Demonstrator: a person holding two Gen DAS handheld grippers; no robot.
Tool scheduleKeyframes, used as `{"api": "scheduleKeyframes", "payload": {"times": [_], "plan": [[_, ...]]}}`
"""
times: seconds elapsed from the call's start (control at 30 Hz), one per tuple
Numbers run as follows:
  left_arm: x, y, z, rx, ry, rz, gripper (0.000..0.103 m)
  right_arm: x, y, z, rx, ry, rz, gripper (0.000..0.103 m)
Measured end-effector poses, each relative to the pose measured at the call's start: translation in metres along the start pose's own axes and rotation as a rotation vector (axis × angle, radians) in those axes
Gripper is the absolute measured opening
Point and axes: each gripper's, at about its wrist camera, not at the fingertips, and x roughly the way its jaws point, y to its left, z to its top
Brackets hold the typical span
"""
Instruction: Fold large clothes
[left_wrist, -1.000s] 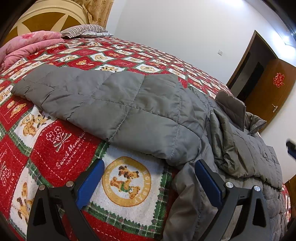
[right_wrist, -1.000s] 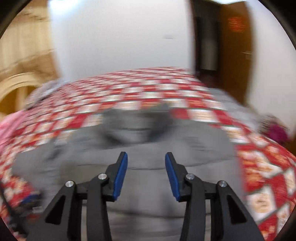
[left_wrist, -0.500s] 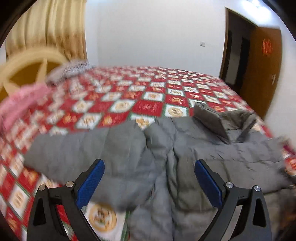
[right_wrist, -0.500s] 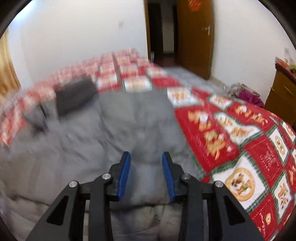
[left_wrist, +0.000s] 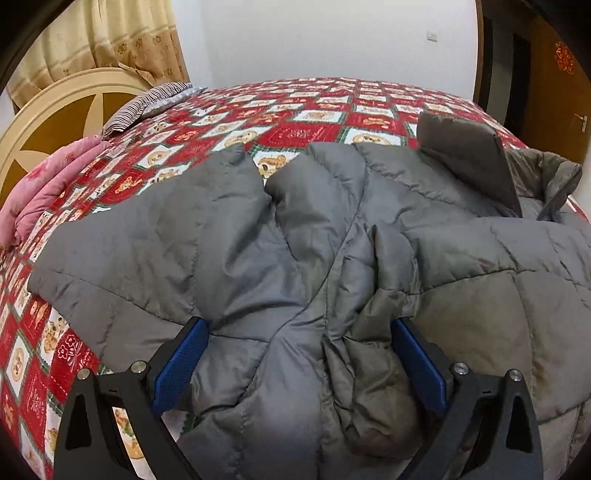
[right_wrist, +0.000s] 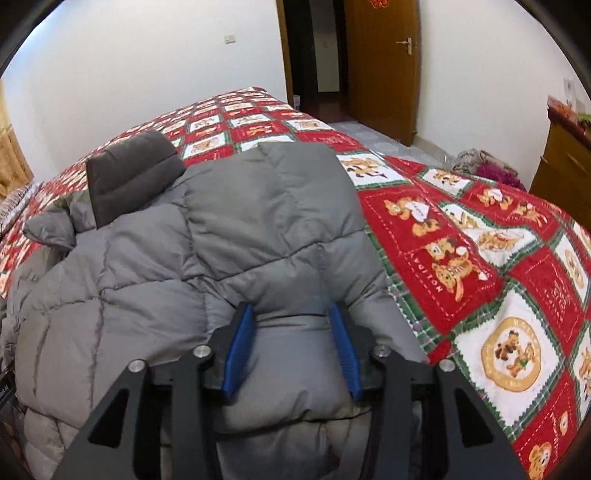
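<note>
A grey quilted puffer jacket (left_wrist: 221, 240) lies spread on a bed, its dark collar (left_wrist: 465, 162) standing up at the far right. My left gripper (left_wrist: 299, 325) is wide open low over the jacket's near side, with bunched fabric lying between its blue pads. In the right wrist view the same jacket (right_wrist: 258, 221) fills the left half, collar (right_wrist: 129, 166) at the far left. My right gripper (right_wrist: 291, 310) is pushed into a puffy fold near the jacket's right edge. Its jaws are opening, and the fold bulges up between them.
The bed carries a red, white and green patchwork quilt (right_wrist: 480, 258). A round cream headboard (left_wrist: 55, 122), a pink blanket (left_wrist: 55, 177) and a striped pillow (left_wrist: 147, 103) lie at the left. A wooden door (right_wrist: 384, 66), a cabinet (right_wrist: 565, 166) and a heap of clothes (right_wrist: 487, 166) stand beyond the bed.
Both grippers swung around and came down onto the jacket. The left one moved from over bare quilt to over bunched fabric. The right jaws narrowed, then widened around a fold.
</note>
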Motion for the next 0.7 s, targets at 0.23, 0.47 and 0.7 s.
{"api": "scheduleKeyframes", "payload": {"times": [0.23, 0.47, 0.7], "plan": [[-0.058, 0.086, 0.008, -0.266, -0.110, -0.176, 0.100, -0.003, -0.006, -0.003, 0.006, -0.010, 0.038, 0.058], [-0.059, 0.265, -0.001, -0.785, -0.161, 0.046, 0.100, -0.004, -0.002, -0.003, 0.001, -0.011, 0.033, 0.060], [0.006, 0.317, -0.017, -1.053, -0.018, 0.047, 0.099, -0.002, 0.000, -0.003, -0.020, -0.009, 0.027, 0.064]]}}
